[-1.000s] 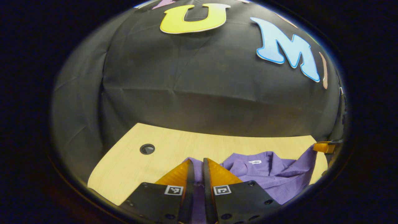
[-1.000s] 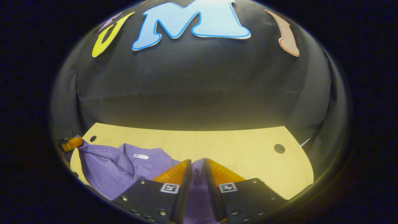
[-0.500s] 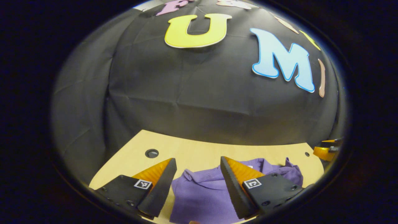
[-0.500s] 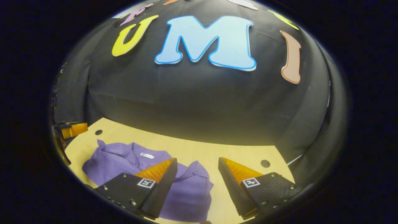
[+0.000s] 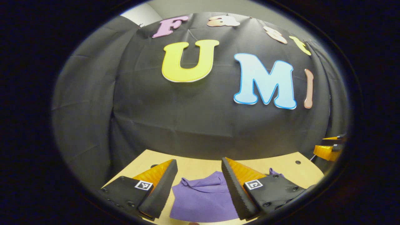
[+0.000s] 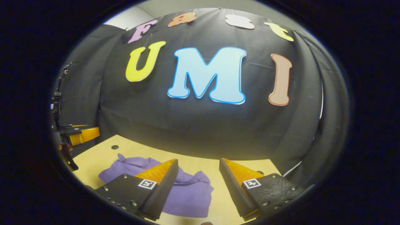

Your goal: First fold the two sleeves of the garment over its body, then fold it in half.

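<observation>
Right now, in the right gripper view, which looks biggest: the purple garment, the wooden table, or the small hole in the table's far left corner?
1. Table
2. Purple garment, partly hidden by the right gripper
3. Hole

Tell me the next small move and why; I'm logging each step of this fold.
Probably pull both grippers back and leave it. The left gripper and right gripper are open above the table, and the garment lies in a compact bundle with no sleeve sticking out, so the fold looks done. Its far edge is a bit rumpled; a light smoothing could follow.
</observation>
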Available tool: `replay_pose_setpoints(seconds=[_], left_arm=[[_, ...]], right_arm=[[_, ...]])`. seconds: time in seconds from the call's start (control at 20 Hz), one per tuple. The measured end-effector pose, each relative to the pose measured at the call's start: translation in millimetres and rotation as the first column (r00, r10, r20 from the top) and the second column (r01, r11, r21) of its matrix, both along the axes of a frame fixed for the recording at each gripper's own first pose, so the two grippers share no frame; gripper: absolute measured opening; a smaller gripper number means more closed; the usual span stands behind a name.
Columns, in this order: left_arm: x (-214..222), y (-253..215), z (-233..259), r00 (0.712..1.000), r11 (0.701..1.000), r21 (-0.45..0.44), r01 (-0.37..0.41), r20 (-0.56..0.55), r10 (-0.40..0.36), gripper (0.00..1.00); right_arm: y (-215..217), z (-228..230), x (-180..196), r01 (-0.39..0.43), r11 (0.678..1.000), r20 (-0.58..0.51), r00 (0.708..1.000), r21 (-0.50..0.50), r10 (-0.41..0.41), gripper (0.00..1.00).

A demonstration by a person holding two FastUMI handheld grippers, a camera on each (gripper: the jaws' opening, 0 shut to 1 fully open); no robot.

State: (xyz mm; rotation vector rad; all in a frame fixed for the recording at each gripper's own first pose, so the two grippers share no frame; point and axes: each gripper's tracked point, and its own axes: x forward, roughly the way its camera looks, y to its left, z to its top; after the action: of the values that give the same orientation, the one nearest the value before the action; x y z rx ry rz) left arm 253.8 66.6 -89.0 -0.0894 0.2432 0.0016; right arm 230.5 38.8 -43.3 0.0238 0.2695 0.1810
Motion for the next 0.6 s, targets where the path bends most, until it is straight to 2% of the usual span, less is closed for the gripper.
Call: replay_pose_setpoints(seconds=[0.05,0.3,0.45,0.6], left_arm=[[-10.2,-3.0,7.7,1.0,1.0,0.006,-0.006,0.022,0.006,0.91],[-58.0,-25.6,37.9,0.996,1.0,0.014,0.004,0.092,-0.006,0.9],[-79.8,-36.6,51.9,0.992,1.0,0.01,0.025,0.125,-0.026,0.88],[-96.5,-43.4,62.5,0.986,0.998,0.043,0.051,0.155,-0.057,0.88]], right_arm=[[-1.4,4.4,-10.0,-0.007,1.0,0.015,1.0,0.008,0.006,0.85],[-19.2,20.4,-49.1,-0.004,1.0,0.07,0.998,0.025,0.002,0.85],[-28.7,27.1,-68.9,0.025,0.999,0.093,0.995,0.033,-0.027,0.85],[-35.7,36.0,-82.0,0.056,0.997,0.109,0.992,0.056,-0.061,0.85]])
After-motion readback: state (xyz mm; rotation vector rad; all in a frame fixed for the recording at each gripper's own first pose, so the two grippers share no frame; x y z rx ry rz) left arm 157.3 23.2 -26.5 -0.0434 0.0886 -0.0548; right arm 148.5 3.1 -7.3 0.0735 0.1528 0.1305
